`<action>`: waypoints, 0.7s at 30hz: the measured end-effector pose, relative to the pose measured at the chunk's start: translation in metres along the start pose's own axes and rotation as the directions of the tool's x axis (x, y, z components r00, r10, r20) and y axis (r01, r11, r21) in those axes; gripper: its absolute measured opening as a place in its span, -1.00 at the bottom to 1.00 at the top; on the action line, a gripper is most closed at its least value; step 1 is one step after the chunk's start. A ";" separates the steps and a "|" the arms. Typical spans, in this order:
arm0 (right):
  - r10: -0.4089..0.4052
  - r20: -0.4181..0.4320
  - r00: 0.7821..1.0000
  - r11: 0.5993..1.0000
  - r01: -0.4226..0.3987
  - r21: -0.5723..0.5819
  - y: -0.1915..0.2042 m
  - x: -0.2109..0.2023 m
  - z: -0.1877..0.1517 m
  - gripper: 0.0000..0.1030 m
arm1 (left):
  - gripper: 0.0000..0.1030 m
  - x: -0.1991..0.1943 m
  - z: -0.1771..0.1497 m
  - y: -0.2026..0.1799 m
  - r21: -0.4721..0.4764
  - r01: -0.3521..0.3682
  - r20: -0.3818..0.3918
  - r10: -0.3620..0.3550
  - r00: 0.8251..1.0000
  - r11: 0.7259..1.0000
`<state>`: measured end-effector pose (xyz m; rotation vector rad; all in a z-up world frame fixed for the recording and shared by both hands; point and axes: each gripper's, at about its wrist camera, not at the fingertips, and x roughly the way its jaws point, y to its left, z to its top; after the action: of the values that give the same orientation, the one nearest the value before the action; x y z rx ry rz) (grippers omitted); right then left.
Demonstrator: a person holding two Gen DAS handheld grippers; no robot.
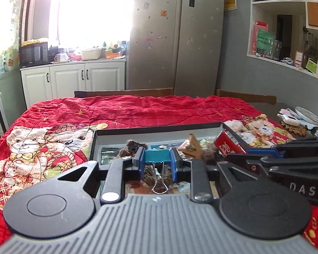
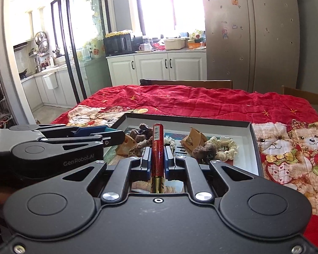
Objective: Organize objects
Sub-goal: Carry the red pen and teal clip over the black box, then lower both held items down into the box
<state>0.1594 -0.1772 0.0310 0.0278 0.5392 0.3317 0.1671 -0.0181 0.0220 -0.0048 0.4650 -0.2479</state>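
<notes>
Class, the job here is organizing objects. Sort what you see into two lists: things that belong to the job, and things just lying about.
Part of the job:
- blue binder clip, in left tongs
- red tube, in right tongs
- tray of small items

Lying about:
- microwave
- fridge
- red quilt

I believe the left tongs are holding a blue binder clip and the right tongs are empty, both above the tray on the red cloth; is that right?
Not quite: the right tongs are not empty. They are shut on a red tube, as the right wrist view shows. The left tongs do hold the blue binder clip, and both are above the tray on the red cloth.
</notes>
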 end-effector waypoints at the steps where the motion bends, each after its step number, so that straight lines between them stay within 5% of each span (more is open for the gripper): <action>1: -0.003 -0.003 1.000 1.000 0.003 0.004 -0.001 0.005 0.000 -0.78 | -0.46 0.003 0.000 0.001 0.000 -0.003 -0.003 0.003 1.000 1.000; 21: -0.042 -0.030 0.999 0.997 0.044 0.069 -0.035 0.065 -0.006 -0.78 | -0.46 0.055 -0.004 0.003 -0.020 -0.022 -0.054 0.021 0.998 1.000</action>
<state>0.2193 -0.1902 -0.0105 0.0784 0.5791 0.2717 0.2140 -0.0277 -0.0058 -0.0127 0.5206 -0.2223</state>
